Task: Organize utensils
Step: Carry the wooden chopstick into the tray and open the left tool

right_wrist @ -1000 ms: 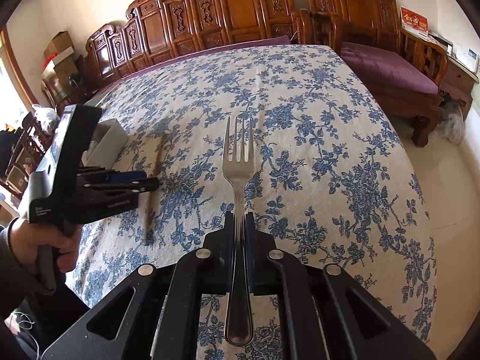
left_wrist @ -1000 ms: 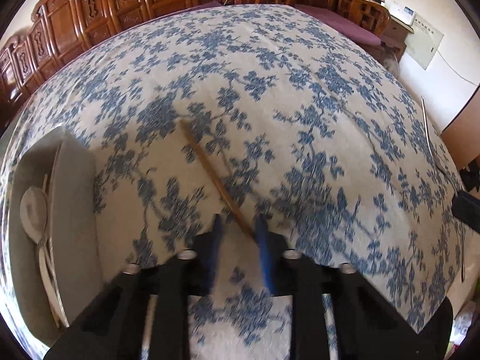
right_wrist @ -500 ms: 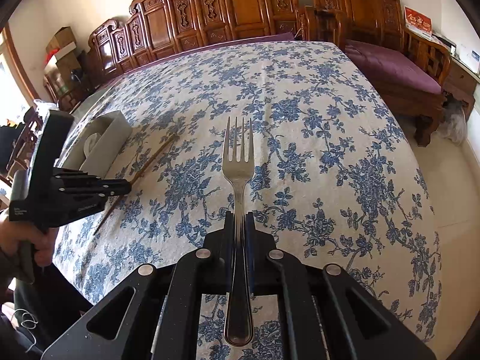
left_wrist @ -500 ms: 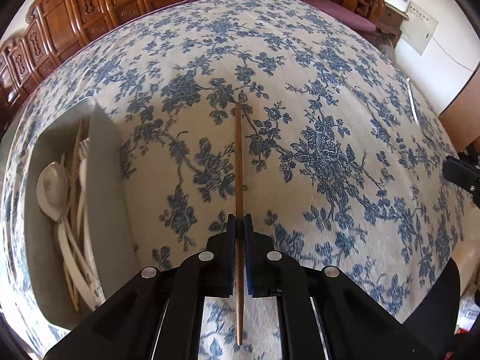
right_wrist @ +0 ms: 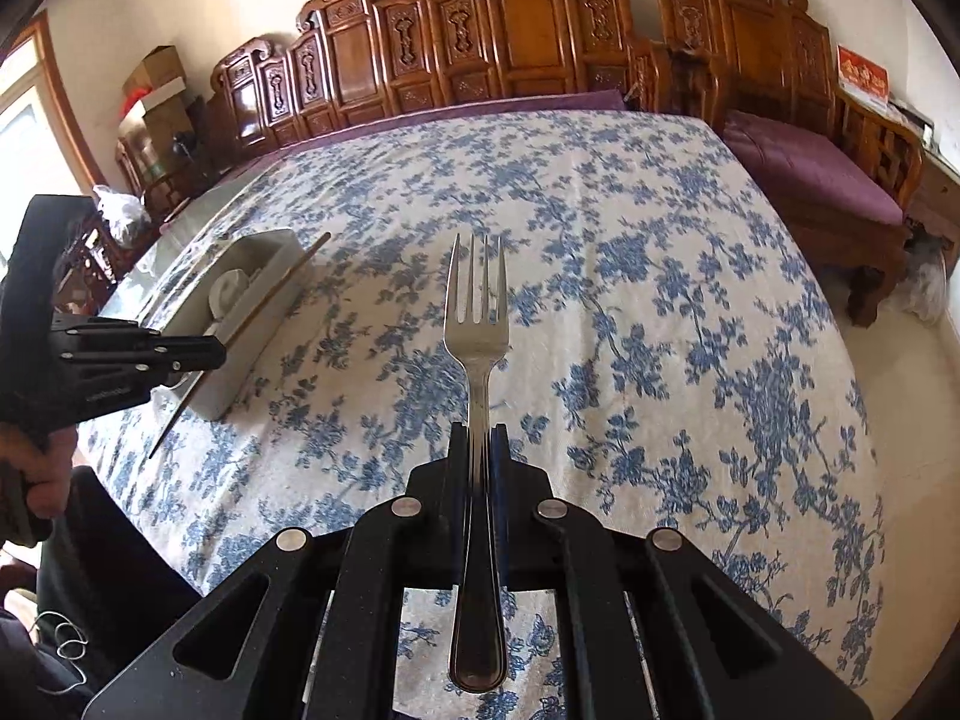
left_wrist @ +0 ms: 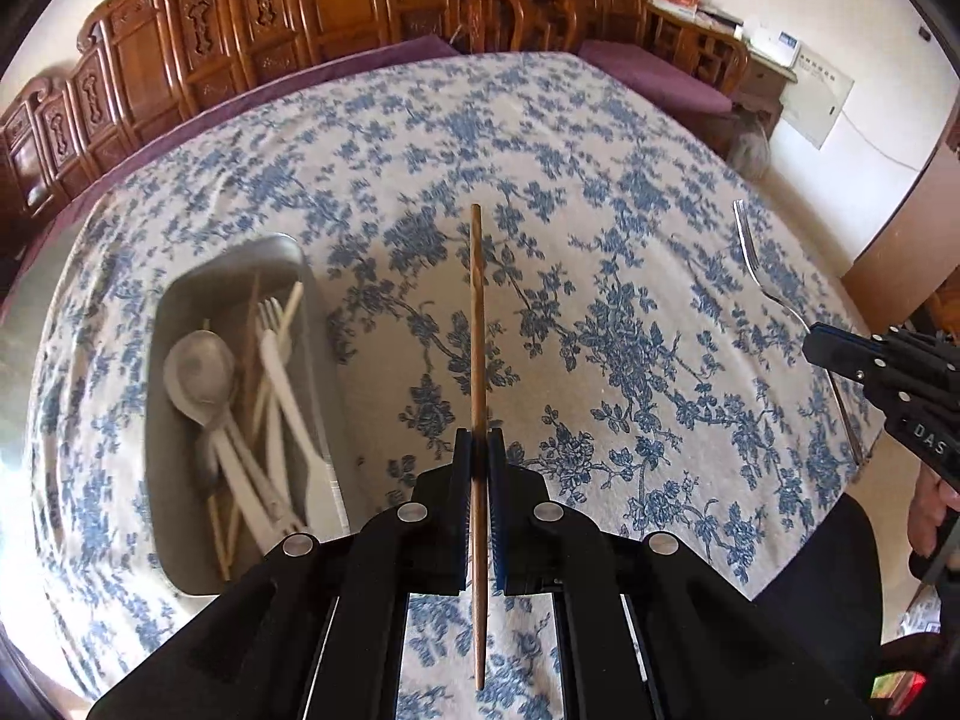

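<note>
My left gripper [left_wrist: 478,447] is shut on a brown wooden chopstick [left_wrist: 477,324] and holds it above the tablecloth, just right of a grey utensil tray [left_wrist: 312,396]. The tray holds a metal spoon [left_wrist: 201,375], white plastic cutlery and chopsticks. My right gripper [right_wrist: 477,441] is shut on a metal fork [right_wrist: 477,312], tines pointing away, above the table. The left gripper with its chopstick also shows in the right wrist view [right_wrist: 204,354], beside the tray [right_wrist: 264,276]. The fork also shows at the right of the left wrist view [left_wrist: 750,258].
The table carries a white cloth with blue flowers [right_wrist: 630,312]. Carved wooden chairs [right_wrist: 522,42] line its far side. A bench with a purple cushion [right_wrist: 810,174] stands at the right. The table's near edge runs below both grippers.
My left gripper shut on the chopstick, lifted it off the cloth and moved toward the tray. The right gripper has kept hold of the fork and shifted little.
</note>
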